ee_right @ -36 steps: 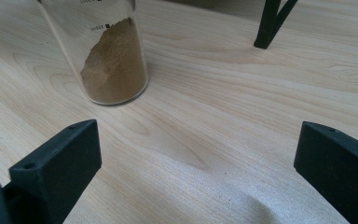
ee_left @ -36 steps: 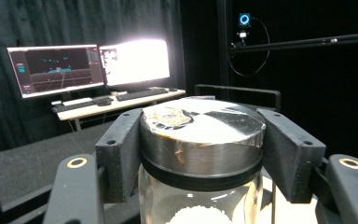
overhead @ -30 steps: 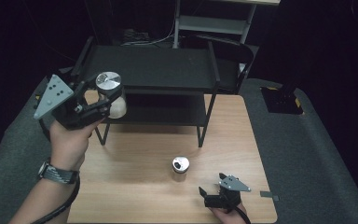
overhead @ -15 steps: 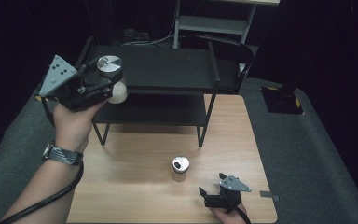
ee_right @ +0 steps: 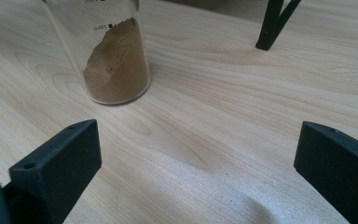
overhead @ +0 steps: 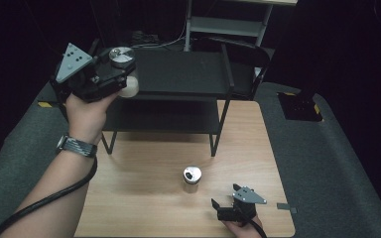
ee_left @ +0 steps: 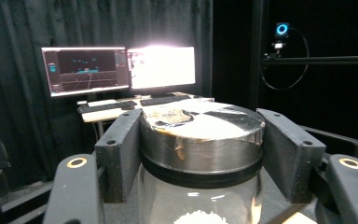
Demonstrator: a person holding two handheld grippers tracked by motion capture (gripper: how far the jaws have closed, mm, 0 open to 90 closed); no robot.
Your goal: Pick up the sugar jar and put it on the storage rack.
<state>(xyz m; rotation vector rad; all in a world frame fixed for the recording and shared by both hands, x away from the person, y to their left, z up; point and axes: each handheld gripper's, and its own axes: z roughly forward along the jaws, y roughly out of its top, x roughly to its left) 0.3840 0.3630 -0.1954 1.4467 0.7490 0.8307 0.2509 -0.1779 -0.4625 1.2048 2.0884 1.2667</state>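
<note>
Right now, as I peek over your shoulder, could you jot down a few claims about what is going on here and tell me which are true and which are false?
1. The left gripper grips a jar with a metal lid. True.
2. That jar stands on the wooden table. False: it is held up in the air by the black shelf rack.
3. The right gripper is clamped on the second jar. False: its jaws stand wide apart, and the jar stands on the table beyond them.
4. The second jar holds brown powder. True.
5. The person wears a watch on the left wrist. True.
</note>
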